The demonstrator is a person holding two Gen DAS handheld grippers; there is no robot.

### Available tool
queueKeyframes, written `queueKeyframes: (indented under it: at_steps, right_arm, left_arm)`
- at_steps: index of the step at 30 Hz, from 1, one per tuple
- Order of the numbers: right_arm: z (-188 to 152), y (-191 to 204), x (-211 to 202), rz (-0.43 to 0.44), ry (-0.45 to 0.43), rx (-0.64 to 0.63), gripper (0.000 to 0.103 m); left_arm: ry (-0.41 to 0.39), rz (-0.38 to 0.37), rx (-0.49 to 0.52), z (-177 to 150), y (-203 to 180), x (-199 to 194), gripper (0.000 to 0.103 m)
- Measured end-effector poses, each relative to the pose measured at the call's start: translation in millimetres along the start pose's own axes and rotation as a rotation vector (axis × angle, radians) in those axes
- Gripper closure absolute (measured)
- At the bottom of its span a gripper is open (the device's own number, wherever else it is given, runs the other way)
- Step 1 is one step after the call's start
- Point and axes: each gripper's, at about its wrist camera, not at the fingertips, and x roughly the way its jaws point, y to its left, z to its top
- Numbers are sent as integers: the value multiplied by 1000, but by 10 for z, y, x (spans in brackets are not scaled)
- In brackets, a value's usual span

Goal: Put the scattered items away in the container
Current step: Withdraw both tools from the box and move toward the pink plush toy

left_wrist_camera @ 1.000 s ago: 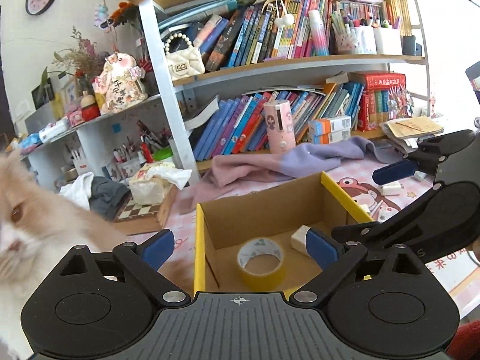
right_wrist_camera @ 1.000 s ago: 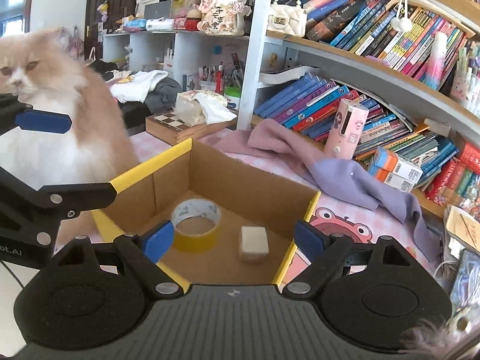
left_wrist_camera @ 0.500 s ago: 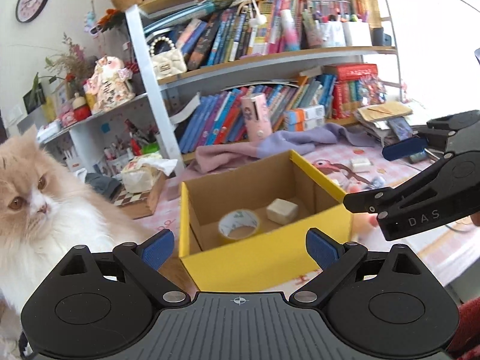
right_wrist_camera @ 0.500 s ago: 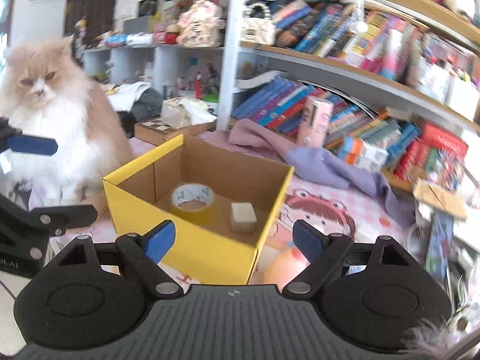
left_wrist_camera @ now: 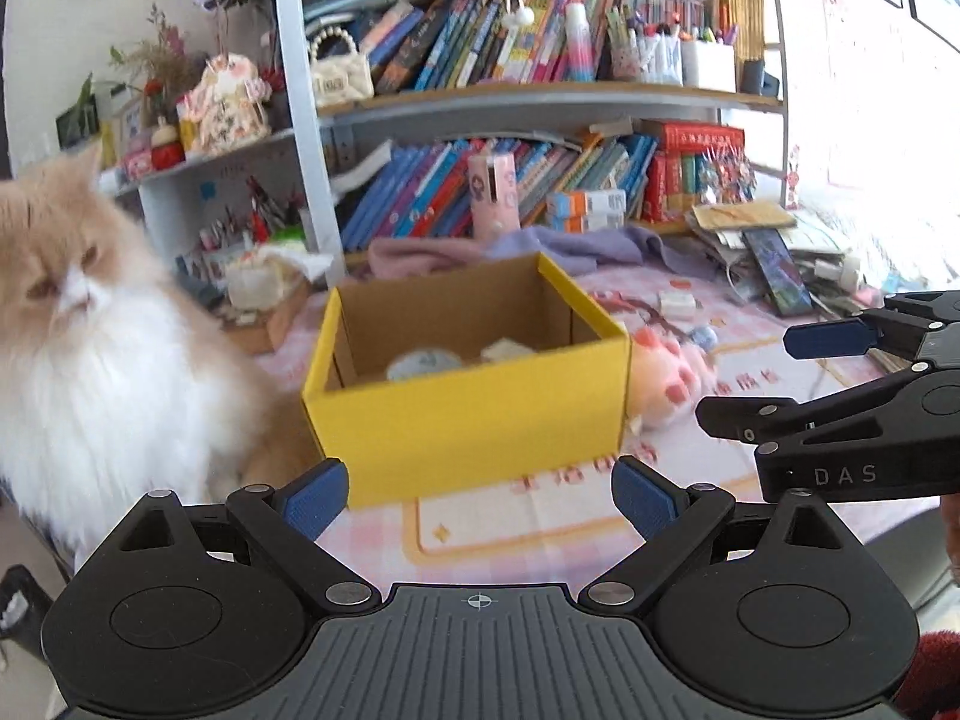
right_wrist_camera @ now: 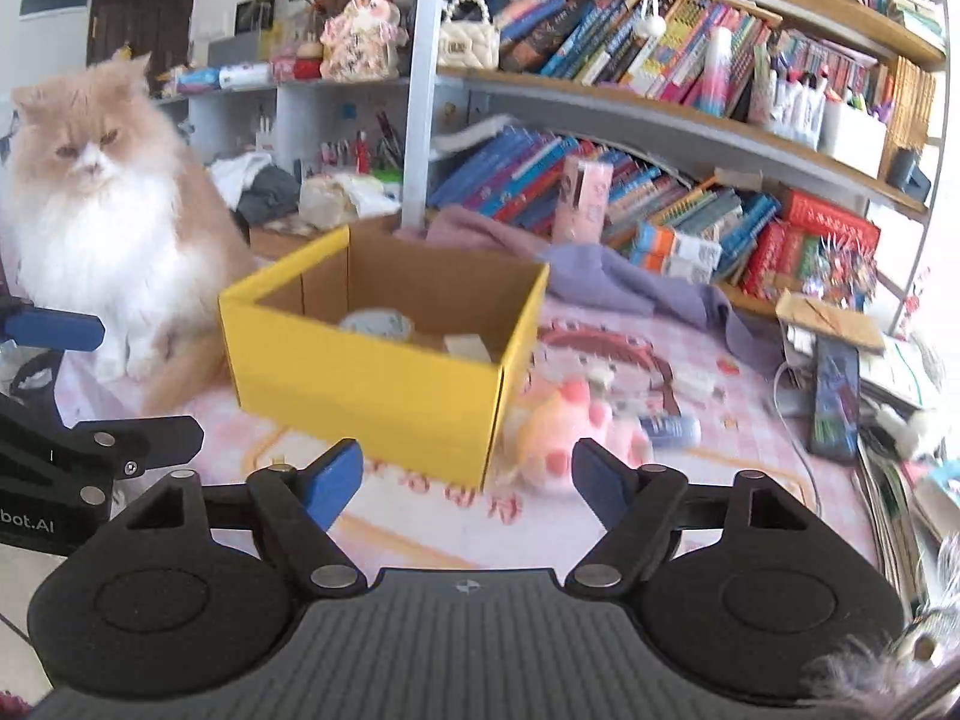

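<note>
A yellow cardboard box (left_wrist_camera: 480,420) (right_wrist_camera: 360,384) stands on the pink checked tabletop. Inside it lie a tape roll (left_wrist_camera: 423,363) (right_wrist_camera: 377,323) and a white block (left_wrist_camera: 507,350) (right_wrist_camera: 467,347). Beside the box's right wall lies a pink plush paw (left_wrist_camera: 669,381) (right_wrist_camera: 570,432), and near it a small blue-and-white tube (right_wrist_camera: 669,427) and a white eraser (left_wrist_camera: 677,303). My left gripper (left_wrist_camera: 480,498) is open in front of the box, nothing between its fingers. My right gripper (right_wrist_camera: 468,480) is nearer the paw; its jaws are closing on nothing.
A fluffy orange-and-white cat (left_wrist_camera: 90,330) (right_wrist_camera: 102,210) sits close to the box's left side. A purple cloth (right_wrist_camera: 630,282) lies behind the box. Bookshelves (left_wrist_camera: 540,96) rise at the back. Papers and a cable (right_wrist_camera: 840,372) pile up at the right.
Both grippers have drawn back from over the box, which now stands farther away with its yellow front wall showing. The right jaws have narrowed a little. The cat is in fuller view.
</note>
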Motion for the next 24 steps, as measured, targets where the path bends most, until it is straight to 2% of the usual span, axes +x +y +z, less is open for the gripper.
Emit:
queueKeyframes:
  at_steps: [7,12,15,20,24]
  right_arm:
    - [-172,51,-141,-34,16,3,29]
    - [-232,-21,-194,-63,43,41,31]
    - [-261,-73,-192,-79,73,62,31]
    - [-387,-159,-106,-123,186,97,31]
    - [-436,-201,-163,-142,188,109,31]
  left_arm:
    - [21,-47,38,-140,-149,-46,7]
    - [6,-84,63,-133,-227,-57,7]
    - [38,-113,79,-145,-281,9,7]
    - [102,-190,99,-211,-391,127,7]
    - [110,-221,130,-214,-489,156,7]
